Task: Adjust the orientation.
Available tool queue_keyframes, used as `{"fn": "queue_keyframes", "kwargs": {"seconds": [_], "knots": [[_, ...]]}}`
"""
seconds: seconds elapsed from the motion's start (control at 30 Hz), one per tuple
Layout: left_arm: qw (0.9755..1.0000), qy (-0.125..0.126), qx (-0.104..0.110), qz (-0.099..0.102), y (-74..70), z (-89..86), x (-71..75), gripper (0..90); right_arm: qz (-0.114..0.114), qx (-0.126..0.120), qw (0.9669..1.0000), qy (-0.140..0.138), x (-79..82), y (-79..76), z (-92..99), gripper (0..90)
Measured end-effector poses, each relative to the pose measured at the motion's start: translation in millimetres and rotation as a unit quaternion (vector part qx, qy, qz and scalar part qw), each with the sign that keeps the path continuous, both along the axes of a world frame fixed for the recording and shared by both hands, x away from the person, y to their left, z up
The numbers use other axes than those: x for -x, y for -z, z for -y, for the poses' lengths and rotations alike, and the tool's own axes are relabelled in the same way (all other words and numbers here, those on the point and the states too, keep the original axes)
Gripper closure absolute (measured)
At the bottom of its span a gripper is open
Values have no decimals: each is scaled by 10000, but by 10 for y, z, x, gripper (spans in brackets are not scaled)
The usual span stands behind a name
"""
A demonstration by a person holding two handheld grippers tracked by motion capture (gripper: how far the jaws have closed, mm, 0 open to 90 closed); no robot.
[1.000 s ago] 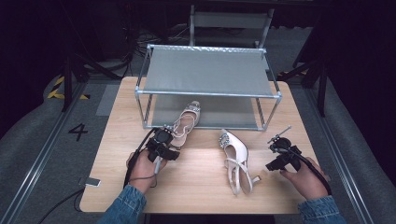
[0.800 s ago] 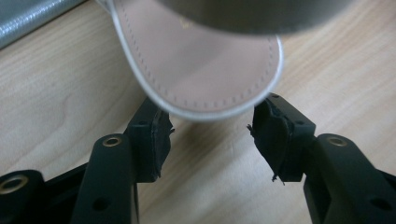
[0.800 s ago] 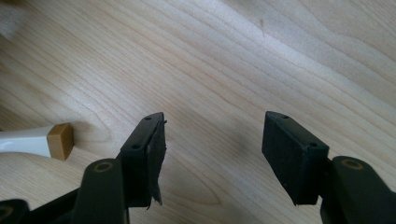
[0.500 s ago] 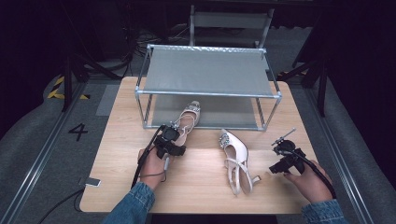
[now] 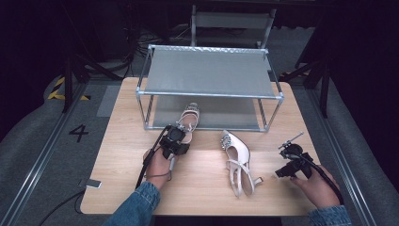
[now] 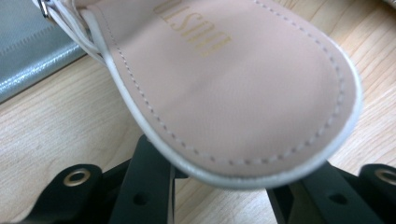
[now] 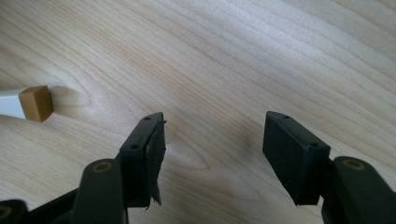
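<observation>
A pale strappy sandal (image 5: 190,115) lies with its toe under the metal shoe rack (image 5: 209,94). My left gripper (image 5: 181,135) is at its heel end. In the left gripper view the sandal's beige insole (image 6: 233,84) sits between the black jaws of my left gripper (image 6: 222,186); the jaws have just been closing and now press on its heel part. A second white heeled sandal (image 5: 237,157) lies on the wooden table (image 5: 122,155) right of centre. My right gripper (image 5: 283,171) hovers to its right, its jaws (image 7: 212,154) open over bare wood, the sandal's tan heel tip (image 7: 37,103) nearby.
The two-tier rack has grey shelves and stands at the table's far half. A small flat device (image 5: 91,183) with a cable lies at the table's front left edge. A metal chair (image 5: 230,19) stands behind the table.
My left hand has slid forward to the first sandal's heel, and the jaws have closed in on it. The right hand has stayed about where it was.
</observation>
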State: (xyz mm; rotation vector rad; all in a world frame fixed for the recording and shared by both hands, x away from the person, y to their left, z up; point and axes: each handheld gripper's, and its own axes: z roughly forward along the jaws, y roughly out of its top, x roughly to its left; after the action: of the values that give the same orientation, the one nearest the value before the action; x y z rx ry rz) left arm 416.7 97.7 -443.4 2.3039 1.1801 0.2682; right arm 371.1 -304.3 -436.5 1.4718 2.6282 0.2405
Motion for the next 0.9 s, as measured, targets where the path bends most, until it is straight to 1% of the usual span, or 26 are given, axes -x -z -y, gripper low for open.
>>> {"fn": "queue_keyframes", "kwargs": {"seconds": [0.03, 0.07, 0.1, 0.13, 0.17, 0.27, 0.3, 0.33, 0.43, 0.47, 0.5, 0.53, 0.6, 0.63, 0.67, 0.7, 0.73, 0.77, 0.8, 0.83, 0.9], "knots": [[9999, -5, 150, 44, -23, -10, 5, 720, -15, -6, 10000, 0, 2, 3, 4, 391], [9997, -4, 223, 77, -56, -17, -1, 733, -14, -9, 10000, 5, 5, 9, 8, 390], [9996, -30, 253, 109, -87, -14, -4, 737, -23, -12, 10000, 9, 7, 12, 13, 391], [9997, -19, 236, 108, -112, -6, -15, 740, -36, -6, 10000, 19, 10, 11, 18, 391], [9996, 15, 234, 159, -128, 2, -21, 747, -42, -35, 10000, 47, 15, 13, 20, 390], [9996, 66, 225, 170, -156, 55, -43, 753, -34, -20, 10000, 85, 26, 20, 40, 390], [9995, 67, 243, 208, -167, 71, -55, 754, -33, -4, 10000, 74, 27, 19, 51, 390], [9994, 89, 299, 179, -176, 83, -71, 755, -47, -39, 9999, 116, 35, 17, 60, 390], [9988, 134, 418, 196, -204, 128, -132, 757, -42, -50, 9999, 126, 45, 13, 70, 390], [9984, 125, 516, 193, -207, 142, -155, 757, -45, -25, 9999, 120, 48, 10, 76, 390], [9980, 156, 572, 233, -206, 159, -191, 758, -31, -41, 9999, 128, 53, 15, 81, 389], [9978, 131, 600, 246, -203, 172, -219, 759, -52, -25, 9999, 141, 60, 11, 87, 389], [9975, 89, 680, 162, -190, 190, -292, 759, -66, -39, 9998, 175, 67, 18, 99, 388], [9972, 89, 728, 161, -187, 199, -326, 759, -51, -7, 9999, 161, 71, 20, 107, 388], [9972, 71, 727, 167, -187, 216, -354, 759, -44, -7, 9999, 150, 76, 22, 113, 387], [9975, 58, 676, 195, -189, 235, -383, 759, -67, -49, 9998, 166, 82, 20, 115, 387], [9977, 61, 635, 211, -192, 256, -428, 760, -51, -12, 9999, 158, 86, 21, 126, 387], [9979, 51, 615, 183, -197, 268, -457, 760, -58, -35, 9998, 178, 90, 25, 141, 387], [9979, 41, 612, 216, -193, 278, -483, 760, -71, -20, 9998, 190, 92, 25, 150, 387], [9980, 23, 606, 184, -193, 288, -515, 760, -78, -27, 9998, 202, 94, 27, 153, 387], [9982, 1, 542, 273, -168, 313, -603, 759, -64, 23, 9998, 167, 90, 35, 163, 389]]}}
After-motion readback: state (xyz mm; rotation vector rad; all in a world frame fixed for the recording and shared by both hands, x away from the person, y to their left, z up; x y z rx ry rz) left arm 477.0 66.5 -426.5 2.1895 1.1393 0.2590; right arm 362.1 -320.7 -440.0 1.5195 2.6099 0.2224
